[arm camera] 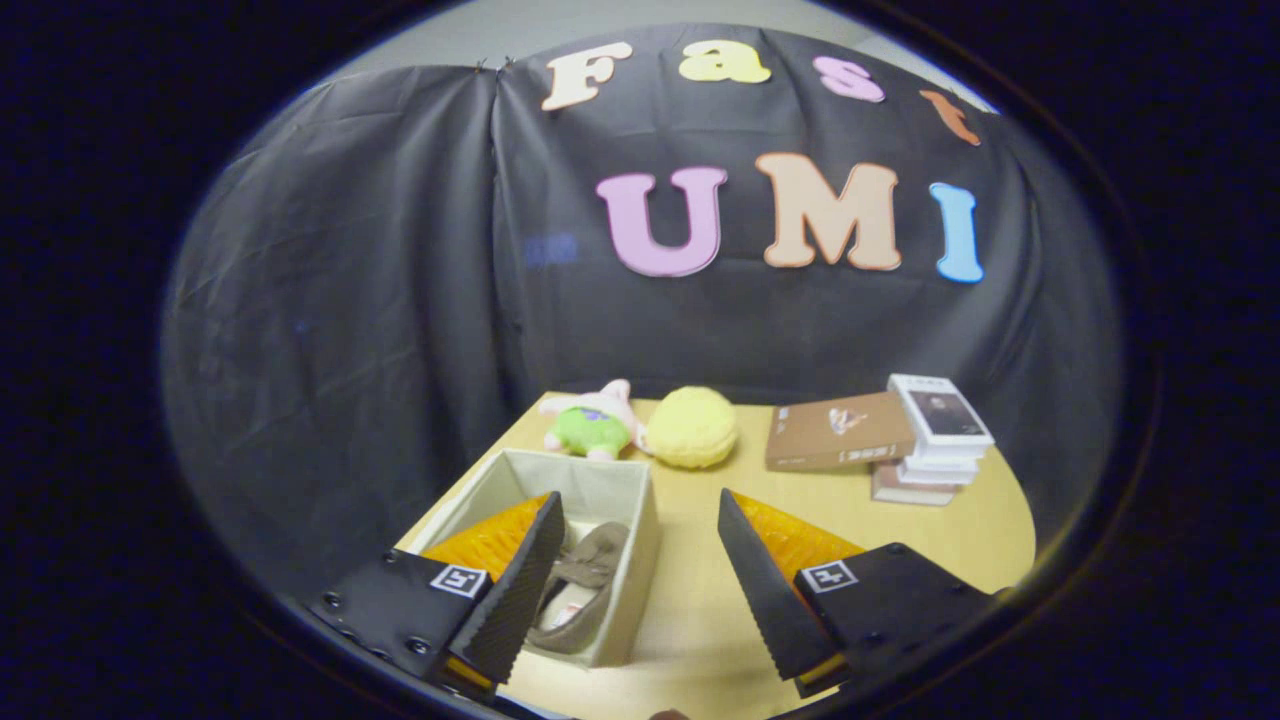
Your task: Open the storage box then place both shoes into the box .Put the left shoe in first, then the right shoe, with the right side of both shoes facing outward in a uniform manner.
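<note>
An open grey fabric storage box (pixel 600 480) stands on the wooden table, just ahead of my left finger. Inside it lies a brown-grey shoe (pixel 590 570), partly hidden by that finger. My gripper (pixel 638 530) hovers above the table with its fingers spread wide and nothing between them. The left finger overlaps the box; the right finger hangs over bare tabletop to the box's right.
Beyond the box sit a green-and-pink plush toy (pixel 592 425) and a yellow round plush (pixel 692 428). To the right, a brown book (pixel 838 432) leans against a stack of books (pixel 935 440). Light wooden table (pixel 700 600) extends between my fingers.
</note>
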`<state>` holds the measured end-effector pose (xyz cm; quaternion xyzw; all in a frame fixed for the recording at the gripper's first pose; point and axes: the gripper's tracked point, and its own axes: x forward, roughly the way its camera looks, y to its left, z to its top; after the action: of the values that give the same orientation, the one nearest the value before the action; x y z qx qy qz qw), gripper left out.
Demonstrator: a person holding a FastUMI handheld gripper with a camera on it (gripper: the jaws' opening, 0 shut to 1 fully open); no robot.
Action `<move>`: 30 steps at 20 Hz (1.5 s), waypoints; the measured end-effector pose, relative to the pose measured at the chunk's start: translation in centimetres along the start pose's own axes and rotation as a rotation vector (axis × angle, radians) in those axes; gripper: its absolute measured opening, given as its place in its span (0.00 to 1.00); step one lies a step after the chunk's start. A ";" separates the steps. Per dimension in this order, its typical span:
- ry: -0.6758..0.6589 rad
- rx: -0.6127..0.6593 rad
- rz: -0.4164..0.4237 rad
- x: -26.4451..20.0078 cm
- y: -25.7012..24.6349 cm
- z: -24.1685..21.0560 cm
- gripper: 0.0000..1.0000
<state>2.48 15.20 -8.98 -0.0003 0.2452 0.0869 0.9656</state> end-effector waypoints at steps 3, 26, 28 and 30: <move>-0.100 0.003 -0.052 -2.9 -5.1 2.6 0.97; -0.350 0.078 -0.356 -15.6 -24.9 5.8 0.97; -0.352 0.062 -0.366 -15.8 -25.1 5.9 0.97; -0.358 0.058 -0.368 -15.9 -24.9 6.2 0.97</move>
<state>-4.16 -11.76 2.93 -0.0020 0.0688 -0.0985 0.9927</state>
